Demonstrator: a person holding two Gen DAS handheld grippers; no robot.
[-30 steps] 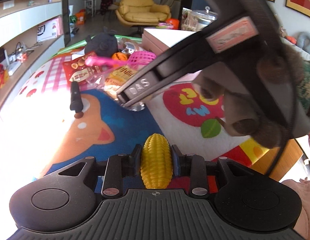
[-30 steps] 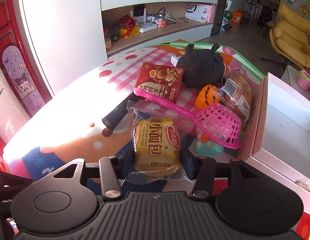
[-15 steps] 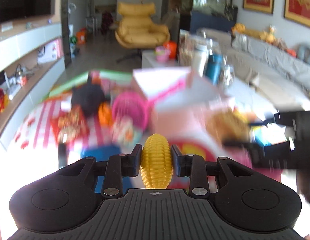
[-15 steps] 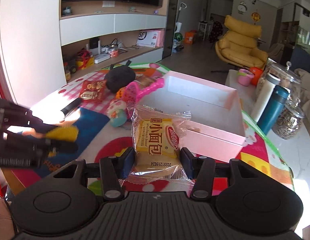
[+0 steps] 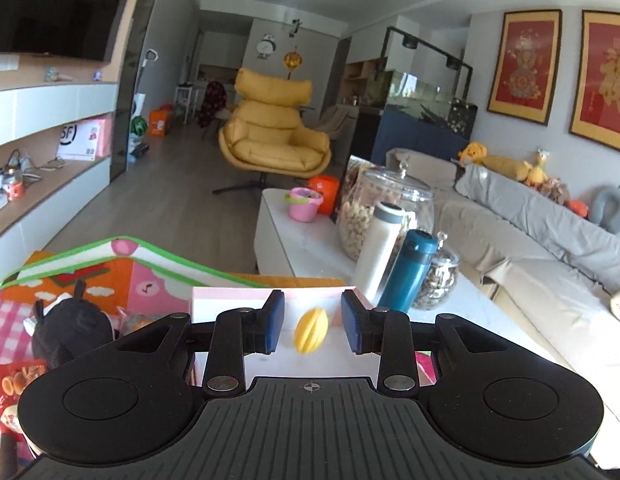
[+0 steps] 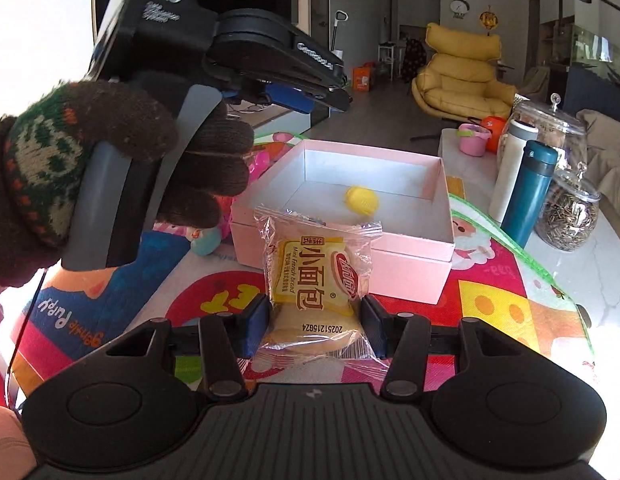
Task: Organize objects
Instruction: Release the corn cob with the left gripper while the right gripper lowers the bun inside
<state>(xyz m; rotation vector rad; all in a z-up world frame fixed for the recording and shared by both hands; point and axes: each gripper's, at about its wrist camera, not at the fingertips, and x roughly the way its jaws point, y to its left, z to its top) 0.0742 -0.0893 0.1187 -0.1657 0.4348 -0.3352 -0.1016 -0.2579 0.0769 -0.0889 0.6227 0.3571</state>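
My left gripper [image 5: 313,308] stands open above the pink box [image 5: 229,300]. The yellow toy corn [image 5: 311,331] is below the jaws, free of both pads. In the right wrist view the corn [image 6: 362,199] shows blurred inside the pink box [image 6: 410,264], near its far wall. A gloved hand [image 6: 109,160] holds the left gripper [image 6: 287,98] over the box's left side. My right gripper [image 6: 314,320] is shut on a mini bread packet [image 6: 316,280], held just in front of the box.
A teal flask [image 6: 528,192], a white bottle [image 6: 510,168] and glass jars [image 6: 570,208] stand right of the box. A black plush [image 5: 69,332] and a red snack bag [image 5: 13,384] lie left of it on the play mat [image 6: 510,300].
The left gripper rose, swung over the pink box and opened; the corn left its jaws and dropped into the box. The right gripper carried the bread packet to the box's front.
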